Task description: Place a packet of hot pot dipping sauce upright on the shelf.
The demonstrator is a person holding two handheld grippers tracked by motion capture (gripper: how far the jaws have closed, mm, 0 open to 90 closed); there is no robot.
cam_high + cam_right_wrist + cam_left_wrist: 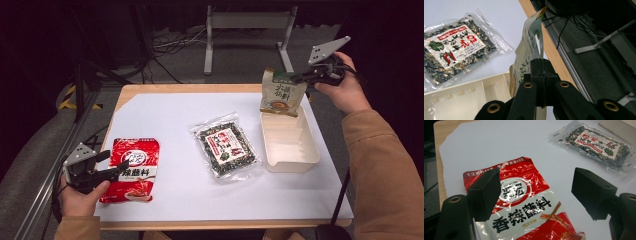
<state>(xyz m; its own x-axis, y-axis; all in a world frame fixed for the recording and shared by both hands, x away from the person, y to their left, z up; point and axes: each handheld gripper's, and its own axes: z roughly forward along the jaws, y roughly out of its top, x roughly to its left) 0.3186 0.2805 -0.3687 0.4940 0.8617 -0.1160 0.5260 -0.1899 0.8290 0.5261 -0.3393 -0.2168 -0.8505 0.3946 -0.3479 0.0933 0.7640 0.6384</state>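
High view, table: a white paper sheet (175, 120) covers most of the wooden tabletop (150, 89), with bare sheet between the items.
Middle: a clear plastic bag of dark dried spices with a red-and-white label (228, 148) lies flat, just left of the cream rectangular plastic tray (291, 165).
Right gripper (301, 77): clenched on the top edge of a green-and-beige paper pouch (281, 95), which hangs above the tray's far end.
Left gripper (116, 162): released, jaws spread over the near-left red-and-white glossy seasoning packet (142, 157), which lies flat on the sheet.
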